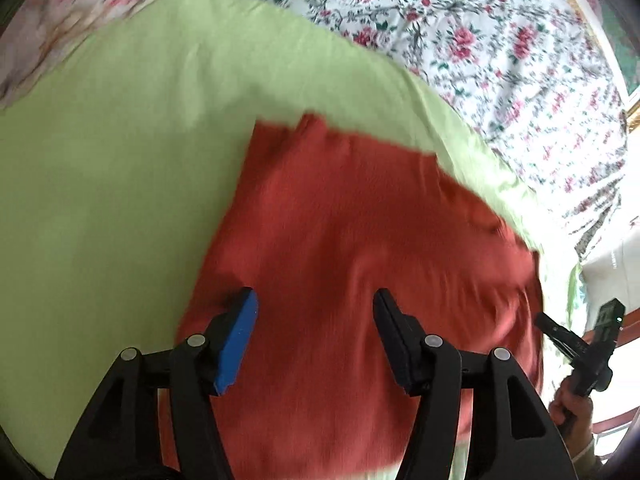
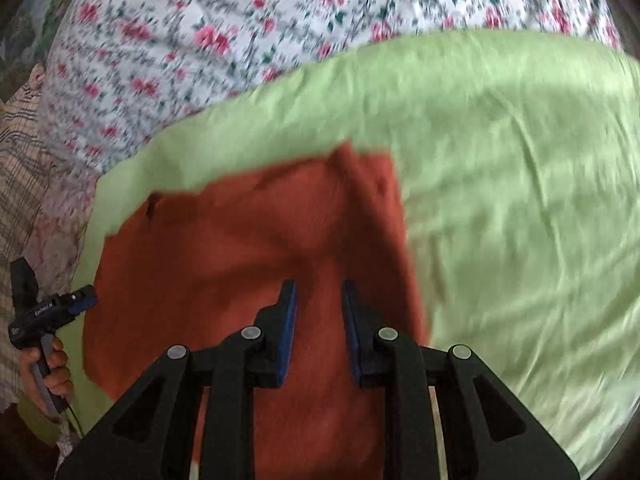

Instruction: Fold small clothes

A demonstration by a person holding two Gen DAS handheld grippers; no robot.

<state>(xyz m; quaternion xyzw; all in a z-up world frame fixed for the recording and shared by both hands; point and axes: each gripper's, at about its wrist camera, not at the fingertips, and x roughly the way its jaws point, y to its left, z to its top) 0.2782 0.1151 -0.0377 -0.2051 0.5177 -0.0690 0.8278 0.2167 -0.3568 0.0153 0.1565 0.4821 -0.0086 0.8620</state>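
Note:
A rust-red garment (image 1: 340, 220) lies spread flat on a light green sheet (image 1: 120, 140). My left gripper (image 1: 314, 296) hovers over the garment's near part, its jaws wide apart with nothing pinched between them. In the right wrist view the same garment (image 2: 240, 240) fills the centre, with a small notch at its far edge. My right gripper (image 2: 319, 286) stands over it with a narrow gap between its blue pads; the cloth shows through the gap and is not clamped. Each gripper shows at the other view's edge: the right one (image 1: 578, 314), the left one (image 2: 52, 284), both held by a hand.
White bedding with pink roses (image 1: 480, 40) (image 2: 200, 40) lies beyond the green sheet (image 2: 520, 160). A plaid cloth (image 2: 20, 160) sits at the far left of the right wrist view. The green sheet stretches wide to the left of the garment in the left wrist view.

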